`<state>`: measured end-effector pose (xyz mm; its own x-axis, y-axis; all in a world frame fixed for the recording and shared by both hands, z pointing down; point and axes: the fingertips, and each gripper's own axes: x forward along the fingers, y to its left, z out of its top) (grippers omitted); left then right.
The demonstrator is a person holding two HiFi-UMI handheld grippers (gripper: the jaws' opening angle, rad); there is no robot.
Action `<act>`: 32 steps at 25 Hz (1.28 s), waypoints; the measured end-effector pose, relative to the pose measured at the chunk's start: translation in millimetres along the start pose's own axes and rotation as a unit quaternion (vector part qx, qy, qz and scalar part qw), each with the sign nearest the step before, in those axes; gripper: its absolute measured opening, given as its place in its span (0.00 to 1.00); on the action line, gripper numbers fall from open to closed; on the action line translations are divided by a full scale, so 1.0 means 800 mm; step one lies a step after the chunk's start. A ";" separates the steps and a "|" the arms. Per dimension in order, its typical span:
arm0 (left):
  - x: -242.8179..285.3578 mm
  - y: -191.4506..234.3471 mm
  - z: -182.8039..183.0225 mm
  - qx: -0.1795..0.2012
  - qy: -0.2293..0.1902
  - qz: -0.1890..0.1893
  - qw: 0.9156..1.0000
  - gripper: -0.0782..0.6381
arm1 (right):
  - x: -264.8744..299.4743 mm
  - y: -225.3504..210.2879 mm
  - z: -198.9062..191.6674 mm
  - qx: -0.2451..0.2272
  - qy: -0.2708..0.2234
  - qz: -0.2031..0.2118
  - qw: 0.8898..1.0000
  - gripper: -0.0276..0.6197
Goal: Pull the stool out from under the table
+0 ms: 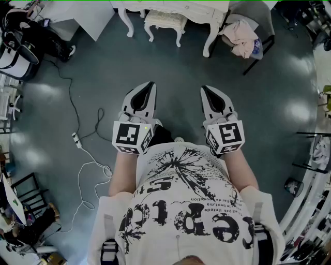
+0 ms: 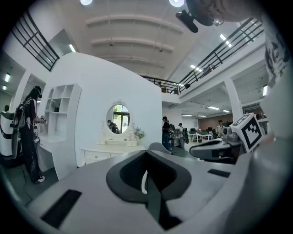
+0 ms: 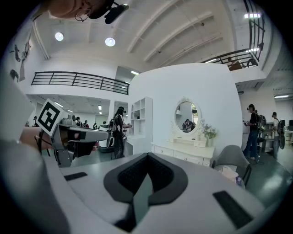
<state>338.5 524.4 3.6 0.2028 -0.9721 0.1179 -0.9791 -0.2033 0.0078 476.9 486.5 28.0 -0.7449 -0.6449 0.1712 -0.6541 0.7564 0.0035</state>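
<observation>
A white stool (image 1: 164, 23) with curved legs stands tucked under the white dressing table (image 1: 209, 11) at the far edge of the head view. Both grippers are held side by side in front of the person's chest, well short of the stool. The left gripper (image 1: 149, 87) is shut with nothing in it, and so is the right gripper (image 1: 206, 91). In the left gripper view the shut jaws (image 2: 147, 153) point toward the dressing table (image 2: 103, 151) and its oval mirror (image 2: 120, 119). The right gripper view shows its shut jaws (image 3: 147, 158) before the same table (image 3: 183, 153). The jaws hide the stool in both gripper views.
A grey chair (image 1: 261, 23) draped with pink cloth (image 1: 241, 35) stands right of the table. A white cable (image 1: 83, 155) snakes over the dark floor at left, near black bags (image 1: 19, 41). Metal racks (image 1: 315, 155) line the right side. People stand in the background (image 3: 120, 130).
</observation>
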 end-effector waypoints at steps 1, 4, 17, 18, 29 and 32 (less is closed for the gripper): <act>0.000 0.002 -0.001 0.000 0.001 0.001 1.000 0.14 | 0.001 0.000 -0.001 0.001 0.000 0.000 1.000 0.07; -0.002 0.006 -0.002 -0.001 0.002 0.004 1.000 0.14 | 0.001 0.000 -0.003 0.002 0.002 -0.002 1.000 0.07; -0.002 -0.013 0.008 0.025 -0.018 -0.014 0.999 0.14 | -0.004 -0.013 -0.005 0.020 -0.008 -0.021 1.000 0.07; -0.002 -0.011 0.008 0.025 -0.018 -0.012 0.999 0.14 | -0.002 -0.011 -0.007 0.014 -0.004 -0.016 1.000 0.07; 0.045 0.070 -0.024 -0.007 0.006 0.005 1.000 0.14 | 0.099 -0.022 -0.032 -0.018 0.030 -0.015 0.999 0.50; 0.065 0.120 -0.036 -0.015 0.016 0.006 1.000 0.14 | 0.152 -0.024 -0.037 -0.007 0.040 -0.021 0.999 0.51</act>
<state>254.2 457.8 39.5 0.1909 -0.9702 0.1493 -0.9816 -0.1876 0.0360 402.7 396.5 77.9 -0.7036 -0.6655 0.2491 -0.6822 0.7308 0.0253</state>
